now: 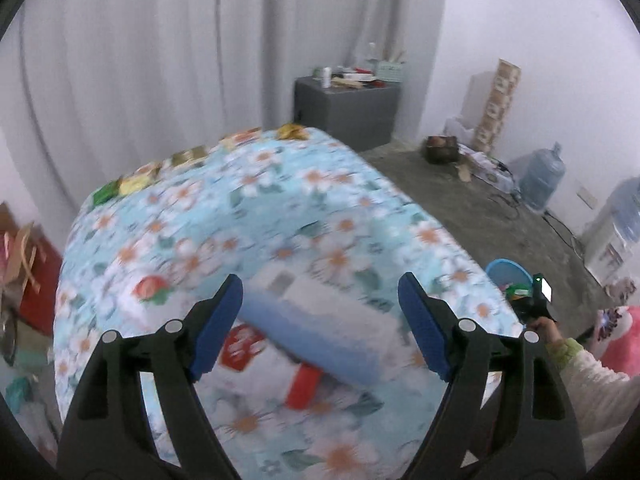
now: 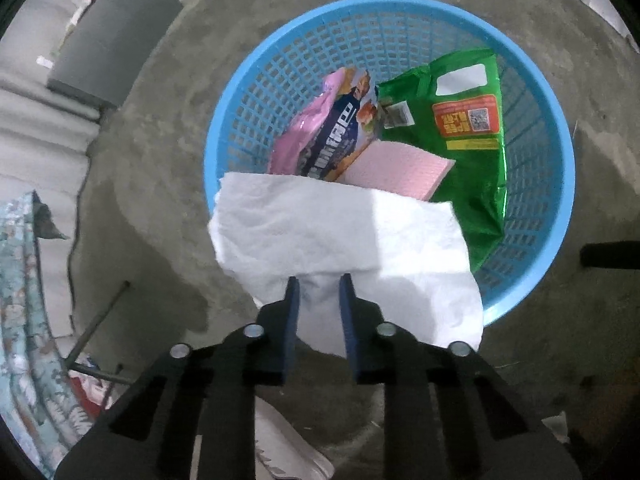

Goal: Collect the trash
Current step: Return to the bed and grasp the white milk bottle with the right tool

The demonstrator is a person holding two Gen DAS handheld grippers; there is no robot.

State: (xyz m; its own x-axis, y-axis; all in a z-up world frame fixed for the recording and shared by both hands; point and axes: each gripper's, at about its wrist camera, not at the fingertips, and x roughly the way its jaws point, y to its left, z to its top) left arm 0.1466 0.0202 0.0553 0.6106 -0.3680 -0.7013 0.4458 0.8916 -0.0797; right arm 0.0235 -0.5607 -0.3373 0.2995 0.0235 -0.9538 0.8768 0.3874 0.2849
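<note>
Right claw (image 2: 319, 280) clenched on tissue (image 2: 340, 228), hanging over near rim of blue basket (image 2: 224, 128). Left claw (image 1: 320, 300) released, empty, above the table (image 1: 280, 184).

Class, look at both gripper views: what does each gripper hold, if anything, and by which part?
The right gripper pinches a white paper tissue by a bunched part near its lower edge. The left gripper is open and holds nothing.

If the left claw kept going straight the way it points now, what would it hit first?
Probably the blue and white pack lying on the flowered table cover, between its open fingers; blur makes depth uncertain.
</note>
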